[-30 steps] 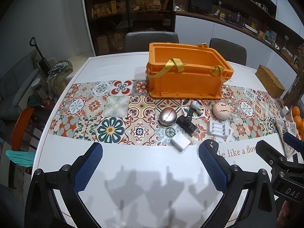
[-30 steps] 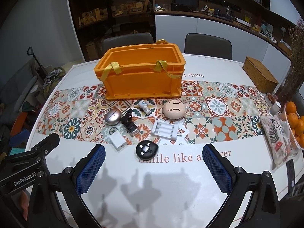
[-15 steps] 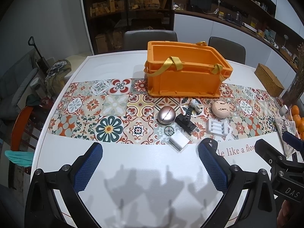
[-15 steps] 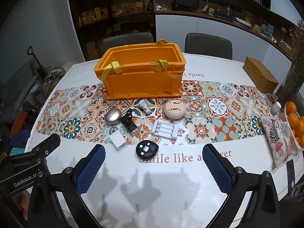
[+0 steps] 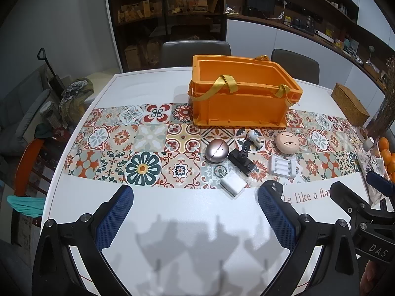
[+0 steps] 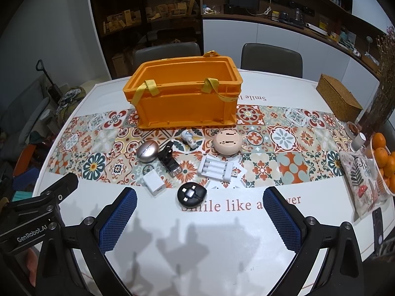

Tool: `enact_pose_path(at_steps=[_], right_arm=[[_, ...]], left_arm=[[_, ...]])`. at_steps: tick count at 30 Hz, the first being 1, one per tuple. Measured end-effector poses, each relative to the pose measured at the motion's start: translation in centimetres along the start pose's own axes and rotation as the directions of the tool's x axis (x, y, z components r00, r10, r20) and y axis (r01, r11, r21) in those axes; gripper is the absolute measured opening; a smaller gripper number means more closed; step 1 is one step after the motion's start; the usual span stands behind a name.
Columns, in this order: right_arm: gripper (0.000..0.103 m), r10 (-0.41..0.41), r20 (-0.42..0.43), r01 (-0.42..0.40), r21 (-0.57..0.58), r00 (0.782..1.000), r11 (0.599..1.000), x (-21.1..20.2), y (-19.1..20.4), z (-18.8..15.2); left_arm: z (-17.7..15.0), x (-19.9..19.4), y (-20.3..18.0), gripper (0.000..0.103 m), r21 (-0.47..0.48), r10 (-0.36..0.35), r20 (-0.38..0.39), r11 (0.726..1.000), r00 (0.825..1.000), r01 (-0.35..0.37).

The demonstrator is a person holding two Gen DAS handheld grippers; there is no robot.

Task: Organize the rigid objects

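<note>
left gripper (image 5: pixel 195 198): jaws wide apart, nothing held, above bare white table (image 5: pixel 187 212) | right gripper (image 6: pixel 200 203): jaws wide apart, nothing held | black round cable reel (image 6: pixel 192 193) just ahead between right fingers | white charger cube (image 6: pixel 154 182), silver egg-shaped case (image 6: pixel 147 151), battery charger (image 6: pixel 217 168), pink round case (image 6: pixel 228 142) farther ahead | orange crate (image 6: pixel 184 93) beyond them

On the white table (image 6: pixel 222 234), red lettering at lower centre of the right wrist view reads "Smile like a ...wer" (the middle hidden by a blue finger pad). The same line sits upside down behind the orange crate (image 6: pixel 182 98) as "Smile l...". The left gripper (image 6: pixel 32 227), lower left, bears "GenRobot.AI". In the left wrist view, the right gripper (image 5: pixel 370 236) at lower right shows "DAS".
</note>
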State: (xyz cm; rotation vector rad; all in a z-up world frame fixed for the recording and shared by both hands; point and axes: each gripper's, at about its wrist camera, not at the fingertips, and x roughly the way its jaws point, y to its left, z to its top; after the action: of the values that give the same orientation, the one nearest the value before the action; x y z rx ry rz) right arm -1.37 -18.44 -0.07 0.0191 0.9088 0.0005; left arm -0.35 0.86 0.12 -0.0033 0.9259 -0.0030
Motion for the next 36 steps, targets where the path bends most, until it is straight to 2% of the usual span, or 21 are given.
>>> enact_pose_path(at_steps=[15,23,28,36], right_arm=[[0.103,0.027,-0.024,-0.027,0.009,0.999,1.000,1.3,-0.1,0.3],[0.103,0.070,-0.098,-0.069,0.014,0.993,0.998,5.8,-0.5,0.8],[0.102,0.068,-0.143,-0.069,-0.005,0.987,0.998,9.1,-0.1,0.5],[0.100,0.060,-0.198,-0.071,-0.051,0.978,0.996,13.7,0.5,-0.4]], left_arm=[[0.0,0.5,0.0,0.103,0.004,-0.009,-0.003,1.000,1.000,0.009],[0.4,4.1,-0.1,0.103,-0.003,0.041,-0.040,0.999,0.998,-0.041],[-0.1,6.8,0.1,0.103,-0.007,0.051,-0.100,0.999,0.994,-0.052],[-1.7,10.3,0.0,0.103,0.014,0.065,-0.142,0.998,0.988,-0.064]])
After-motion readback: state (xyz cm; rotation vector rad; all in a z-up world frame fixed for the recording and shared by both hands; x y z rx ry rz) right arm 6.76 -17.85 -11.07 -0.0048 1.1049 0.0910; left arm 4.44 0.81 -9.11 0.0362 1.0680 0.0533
